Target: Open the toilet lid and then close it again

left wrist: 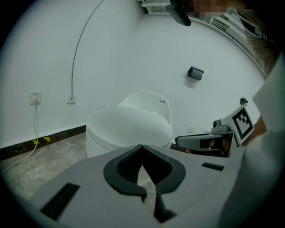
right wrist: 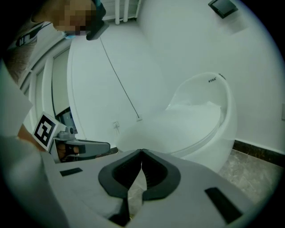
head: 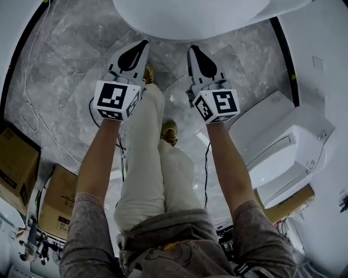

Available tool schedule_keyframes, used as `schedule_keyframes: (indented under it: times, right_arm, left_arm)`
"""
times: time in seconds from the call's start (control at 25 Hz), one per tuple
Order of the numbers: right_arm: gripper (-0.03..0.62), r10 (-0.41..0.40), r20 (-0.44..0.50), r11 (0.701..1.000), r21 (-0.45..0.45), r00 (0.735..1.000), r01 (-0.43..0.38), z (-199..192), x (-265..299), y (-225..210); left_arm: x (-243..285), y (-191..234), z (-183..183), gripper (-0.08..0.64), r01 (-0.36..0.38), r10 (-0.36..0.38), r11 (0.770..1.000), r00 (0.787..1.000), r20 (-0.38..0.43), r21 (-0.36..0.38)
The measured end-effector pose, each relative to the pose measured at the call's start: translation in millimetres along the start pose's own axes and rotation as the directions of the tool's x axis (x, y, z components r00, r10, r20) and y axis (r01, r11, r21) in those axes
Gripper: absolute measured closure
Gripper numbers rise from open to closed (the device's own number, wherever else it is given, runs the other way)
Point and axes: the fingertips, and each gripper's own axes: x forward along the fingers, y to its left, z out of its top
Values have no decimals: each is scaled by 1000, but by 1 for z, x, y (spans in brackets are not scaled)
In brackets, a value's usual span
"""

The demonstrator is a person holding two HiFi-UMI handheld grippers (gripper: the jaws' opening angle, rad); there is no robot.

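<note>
Stood right in front of the toilet (head: 190,16), feet on the grey stone floor (head: 65,70). Held the left gripper (head: 145,43) and the right gripper (head: 192,50) out ahead, side by side and a little apart, tips aimed at the toilet's near edge. Not touching it yet.

Had both pairs of jaws squeezed tight together, tip against tip, with nothing in between. Showed up clearly in both gripper views, with only floor and toilet past the dark pads.

Found the lid (left wrist: 129,122) lying down over the bowl, round and white, so not opened yet.

Probably held the jaws closed to make two thin, stiff tips, good for poking under the lid's front edge and pushing it up. Probably held both side by side so as to lift the lid evenly, not crooked. Most likely needed next: getting closer, then slipping the tips under that edge. Looked smooth and slippery; might slide off the tips and bang down if lifted too fast.

Off to the sides: cardboard boxes (head: 19,163) on the left, more white toilets (head: 283,141) on the right, both well apart from the grippers. On the wall behind, a thin cable (left wrist: 79,44) hanging down, not in the way.
</note>
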Motion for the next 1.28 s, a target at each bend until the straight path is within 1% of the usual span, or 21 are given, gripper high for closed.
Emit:
schedule_keyframes:
  times: [0.12,0.28,0.44,0.64,0.76,0.88,1.0,1.16,1.28]
  right_arm:
    - [566,9,-10,1000,8,1000,-8,-14,8,-4]
    - [566,11,-19,1000,13,1000,-11,-25,15,-10]
    - [566,10,-11,1000,14,1000,-10,-25,20,-11]
    - [566,-5,-3,999,34,1000,5,-22,21,-14]
    - [566,-7,-9,999,31,1000,8,-21,21,-14]
    - [566,-7,-15,1000,19,1000,7,-16,21,-13]
    - [566,-11,-22,1000,19,1000,11,-11,21,-10]
    - [566,-18,-37,1000,23,999,19,3,15,-8]
    - [566,-34,-46,999,36,998,36,21,8,-5]
  left_arm:
    - [12,4,-14,551,-7,7,1000,1000,-12,-15]
    - [20,5,-20,551,-6,6,1000,1000,-10,-15]
    - [24,6,-21,551,-7,7,1000,1000,-4,-10]
    - [25,5,-18,551,-10,10,1000,1000,-3,-21]
    - [25,4,-15,551,-16,15,999,1000,-6,-42]
    - [23,3,-9,551,-6,6,997,1000,-7,-78]
    - [20,3,-4,551,-4,2,996,1000,-14,-93]
    - [13,-3,14,551,-1,-1,995,1000,-22,-102]
    - [6,-9,36,551,10,-13,996,999,-29,-88]
